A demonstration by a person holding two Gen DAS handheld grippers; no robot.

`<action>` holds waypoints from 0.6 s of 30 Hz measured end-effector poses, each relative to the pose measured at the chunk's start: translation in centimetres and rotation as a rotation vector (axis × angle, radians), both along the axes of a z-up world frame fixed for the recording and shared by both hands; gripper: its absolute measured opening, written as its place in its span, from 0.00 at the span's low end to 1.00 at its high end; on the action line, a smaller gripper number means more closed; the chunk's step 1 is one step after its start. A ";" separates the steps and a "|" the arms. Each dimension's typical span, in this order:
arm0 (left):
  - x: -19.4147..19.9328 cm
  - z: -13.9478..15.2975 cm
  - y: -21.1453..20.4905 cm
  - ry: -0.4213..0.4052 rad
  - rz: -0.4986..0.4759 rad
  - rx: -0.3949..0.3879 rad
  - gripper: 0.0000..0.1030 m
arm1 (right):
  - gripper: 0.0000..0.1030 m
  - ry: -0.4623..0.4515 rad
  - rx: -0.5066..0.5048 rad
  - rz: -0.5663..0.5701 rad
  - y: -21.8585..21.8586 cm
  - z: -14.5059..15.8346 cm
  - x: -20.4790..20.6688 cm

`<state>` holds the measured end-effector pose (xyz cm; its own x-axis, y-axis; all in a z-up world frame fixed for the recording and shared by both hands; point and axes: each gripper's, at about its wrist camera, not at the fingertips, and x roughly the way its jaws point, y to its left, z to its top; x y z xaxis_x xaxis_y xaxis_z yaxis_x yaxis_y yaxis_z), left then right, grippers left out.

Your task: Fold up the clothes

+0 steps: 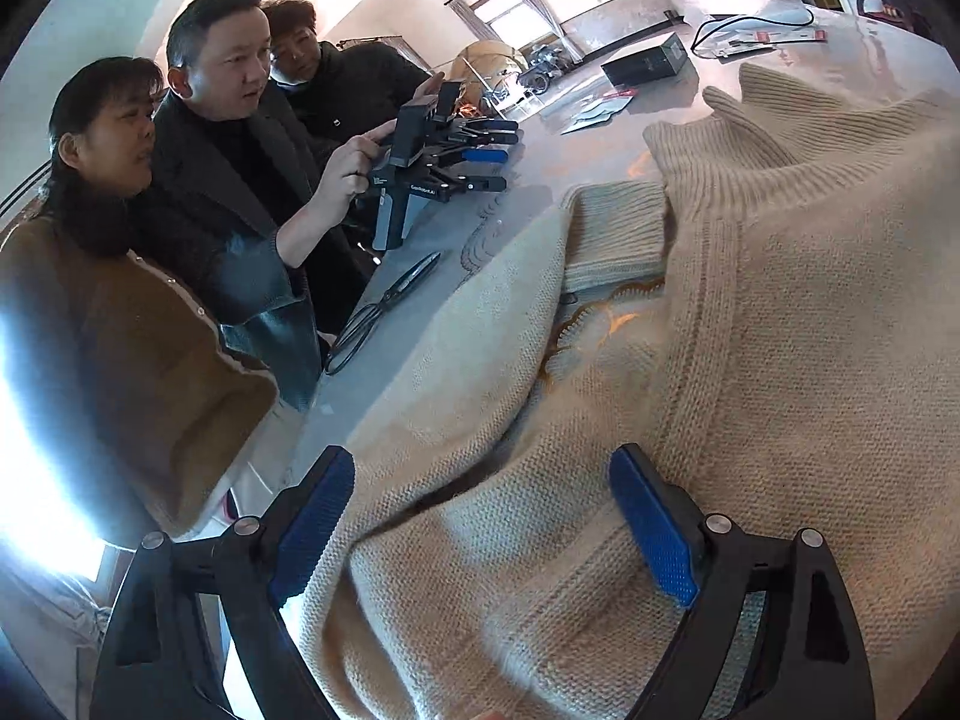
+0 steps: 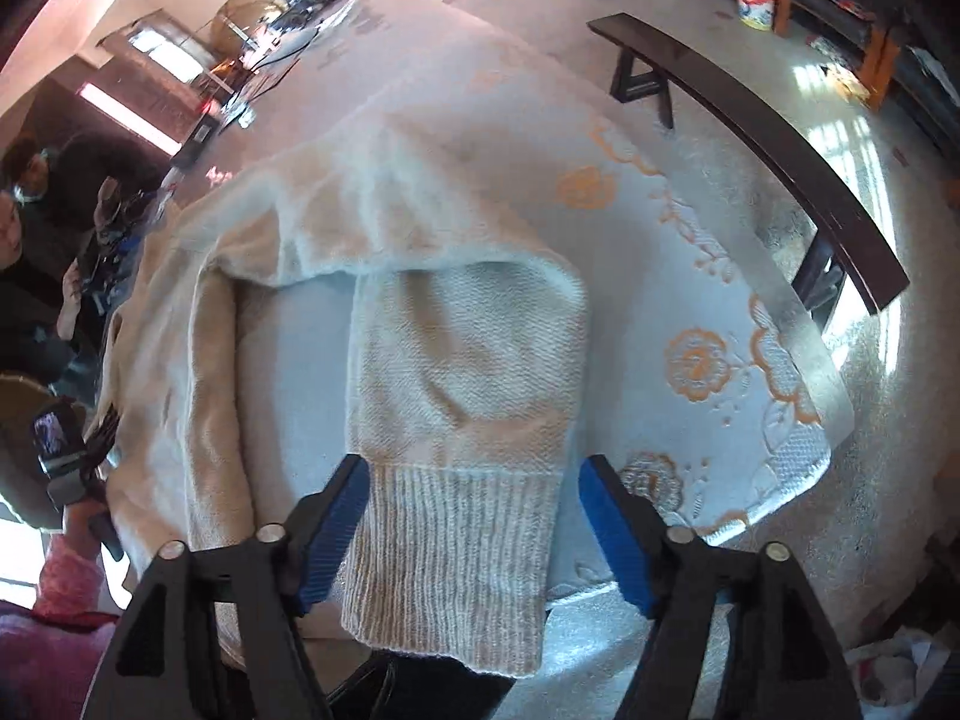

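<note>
Straddling one sweater (image 1: 780, 360) (both tongs parted)

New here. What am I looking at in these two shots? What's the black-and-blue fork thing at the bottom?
Each shot comes from a fisheye camera on a hand-held gripper, looking along its two blue-padded jaws. No robot arm: a person carries one in each hand.

The left gripper is open over the body of a cream sweater. The right gripper is open around the sweater's ribbed cuff. Neither holds anything.

The sweater lies on a table with a flowered cloth. Scissors lie near its edge, where onlookers handle another gripper.
</note>
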<state>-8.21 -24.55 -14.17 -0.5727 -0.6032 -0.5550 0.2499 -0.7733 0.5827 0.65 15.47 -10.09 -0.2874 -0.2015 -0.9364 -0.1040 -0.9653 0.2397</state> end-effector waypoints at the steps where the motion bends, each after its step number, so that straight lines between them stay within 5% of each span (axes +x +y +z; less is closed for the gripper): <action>1: 0.0 0.0 0.0 0.000 0.000 0.000 0.86 | 0.84 -0.002 0.009 0.029 -0.5 0.0 -0.2; 3: 0.1 0.0 0.0 0.001 0.000 -0.001 0.86 | 0.78 -0.011 0.089 0.094 -1.6 0.0 -0.6; 5: 0.1 0.0 0.0 0.001 0.000 -0.002 0.86 | 0.41 -0.024 0.207 0.162 -2.8 0.3 -1.1; 7: 0.0 0.0 0.0 0.001 0.000 -0.003 0.86 | 0.08 -0.054 0.099 0.140 -2.3 0.5 -2.0; 12: -0.1 0.0 0.0 0.001 0.000 -0.005 0.86 | 0.07 -0.048 0.147 0.184 -1.9 1.6 -3.0; 14: 0.0 0.0 0.0 0.001 0.000 -0.006 0.86 | 0.07 0.021 0.302 0.182 -1.0 3.9 -4.0; 18: 0.0 0.1 0.0 0.001 0.000 -0.007 0.86 | 0.07 0.231 0.865 0.226 -0.3 8.9 -6.1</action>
